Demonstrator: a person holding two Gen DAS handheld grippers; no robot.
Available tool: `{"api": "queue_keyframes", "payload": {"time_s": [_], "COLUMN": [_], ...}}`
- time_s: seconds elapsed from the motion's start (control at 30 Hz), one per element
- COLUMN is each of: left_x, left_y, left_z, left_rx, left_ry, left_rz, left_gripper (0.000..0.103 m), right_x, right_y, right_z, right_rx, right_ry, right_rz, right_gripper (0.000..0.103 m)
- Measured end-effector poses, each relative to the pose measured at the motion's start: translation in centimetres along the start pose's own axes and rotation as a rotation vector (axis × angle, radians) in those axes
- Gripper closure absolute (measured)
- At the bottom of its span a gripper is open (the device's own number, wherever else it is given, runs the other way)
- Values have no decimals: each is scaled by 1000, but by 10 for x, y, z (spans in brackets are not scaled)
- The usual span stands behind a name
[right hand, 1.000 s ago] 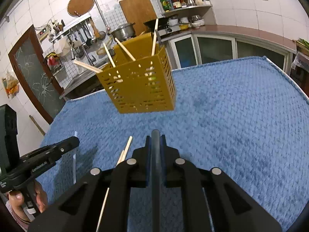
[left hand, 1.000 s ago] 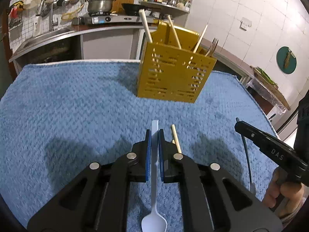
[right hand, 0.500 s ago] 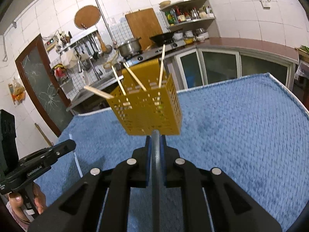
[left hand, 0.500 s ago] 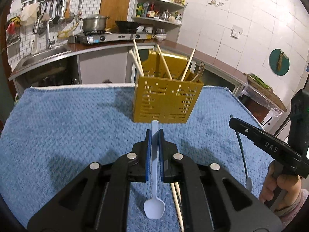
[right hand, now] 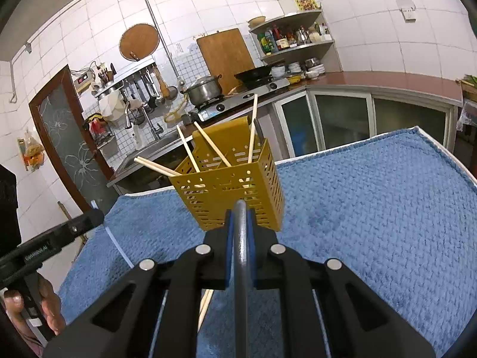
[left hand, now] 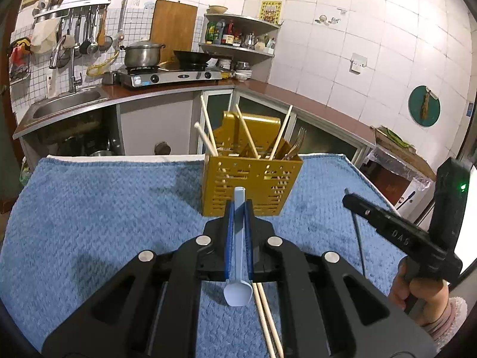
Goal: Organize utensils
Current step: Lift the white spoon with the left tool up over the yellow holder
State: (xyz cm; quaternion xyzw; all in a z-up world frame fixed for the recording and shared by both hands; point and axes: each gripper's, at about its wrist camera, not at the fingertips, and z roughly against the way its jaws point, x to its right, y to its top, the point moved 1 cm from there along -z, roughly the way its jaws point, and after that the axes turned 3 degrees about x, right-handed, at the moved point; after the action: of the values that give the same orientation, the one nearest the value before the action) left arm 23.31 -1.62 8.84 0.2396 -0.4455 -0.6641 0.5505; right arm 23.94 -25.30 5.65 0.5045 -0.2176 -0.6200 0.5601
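Yellow utensil holder (left hand: 252,189) stands at frame centre, directly ahead of left gripper (left hand: 237,208) clamping pale spoon (left hand: 238,256) and right gripper (right hand: 239,219) clamping dark utensil (right hand: 240,256), both lengthwise along 2 fingers.

A home kitchen: gas stove (left hand: 171,74), sink (left hand: 67,104), tiled walls (left hand: 342,24)

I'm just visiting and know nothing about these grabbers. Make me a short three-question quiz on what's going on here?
1. True or false: the left gripper is shut on a pale blue plastic spoon.
2. Multiple choice: the right gripper holds A) a wooden chopstick, B) a dark metal utensil, C) nothing.
3. Fill in: the chopsticks and fork stand in a ______ slotted holder on the blue towel.

Key
1. True.
2. B; which kind of utensil cannot be told.
3. Yellow.
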Motion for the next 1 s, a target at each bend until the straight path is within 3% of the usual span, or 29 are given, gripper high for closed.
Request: {"api": "queue_keyframes", "payload": {"time_s": [0.63, 1.0], "left_x": [4, 12], "left_y": [42, 99], "left_z": [-5, -6], "left_rx": [27, 113], "left_ry": [-9, -15], "left_rz": [-34, -47], "left_gripper": [97, 97], "right_x": [-4, -15], "right_y": [37, 99], "right_z": [-24, -44], "right_rx": [-10, 141], "right_ry": [-4, -11], "right_rz": [27, 62], "right_gripper": [94, 94]}}
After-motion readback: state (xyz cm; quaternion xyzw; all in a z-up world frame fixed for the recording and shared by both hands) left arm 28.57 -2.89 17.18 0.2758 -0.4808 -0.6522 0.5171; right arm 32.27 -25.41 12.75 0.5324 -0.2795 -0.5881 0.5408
